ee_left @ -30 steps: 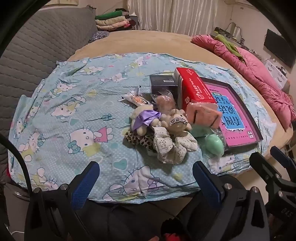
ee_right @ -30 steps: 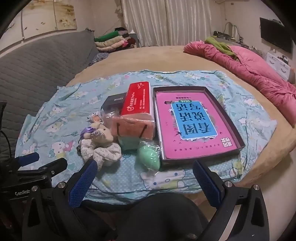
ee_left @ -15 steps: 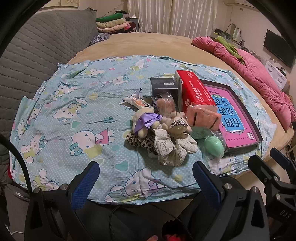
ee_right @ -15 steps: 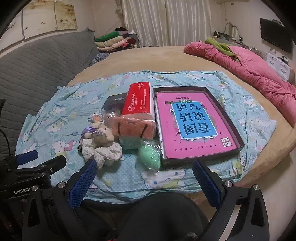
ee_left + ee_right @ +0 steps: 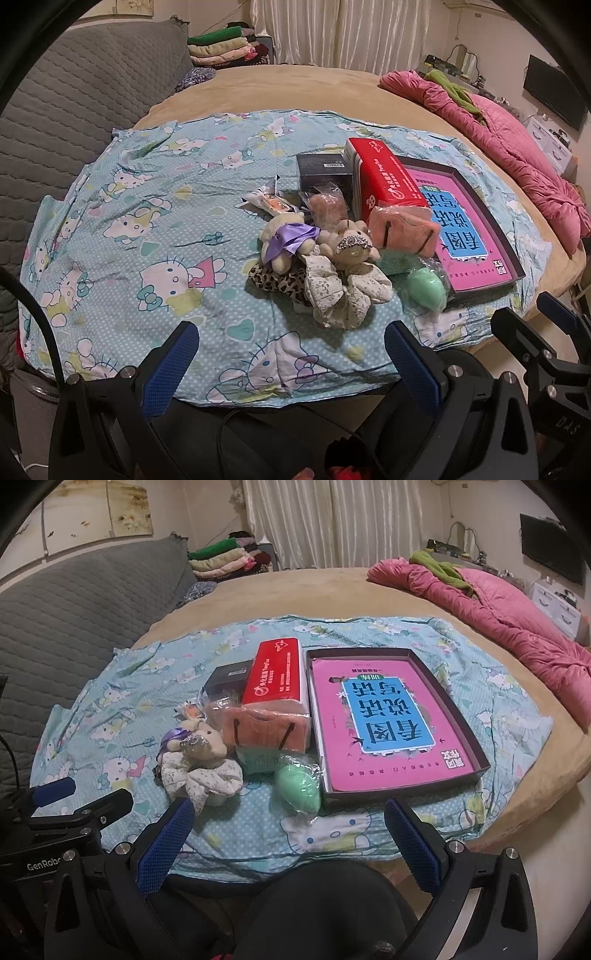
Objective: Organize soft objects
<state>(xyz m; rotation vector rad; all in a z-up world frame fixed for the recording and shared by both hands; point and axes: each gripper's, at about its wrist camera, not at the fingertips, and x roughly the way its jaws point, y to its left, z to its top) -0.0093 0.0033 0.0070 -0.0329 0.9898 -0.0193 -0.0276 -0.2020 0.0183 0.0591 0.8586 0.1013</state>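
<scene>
Bed: a round bed with a tan cover carries a pale blue cartoon-cat print sheet [image 5: 155,236], and everything for the task lies on that sheet toward its right half.
Soft pile: a cream floral fabric scrunchie [image 5: 343,291] sits nearest the near edge of the sheet, touching a leopard-print scrunchie [image 5: 275,282] to its left; behind them lie a small beige plush with a purple ribbon [image 5: 286,240] and a plush with a sparkly headband [image 5: 352,247].
Wrapped pieces: a mint-green egg-shaped sponge in clear wrap [image 5: 297,788] rests just beside the near left corner of the box lid; a pink towel in clear wrap [image 5: 267,727] lies behind it.
Hard things: a red rectangular carton [image 5: 277,674] and a shallow dark box lid holding a pink and blue booklet [image 5: 384,720] stand side by side, long axes running away from the near edge.
Left hand-held gripper [image 5: 290,365]: jaws spread wide, nothing between them, hovering off the near edge.
Right hand-held gripper [image 5: 286,843]: likewise spread and empty.
Key relation: the floral scrunchie lies straight ahead of the left hand-held gripper, slightly right of centre, and the green sponge straight ahead of the right; I judge each the nearer hand for that piece.
</scene>
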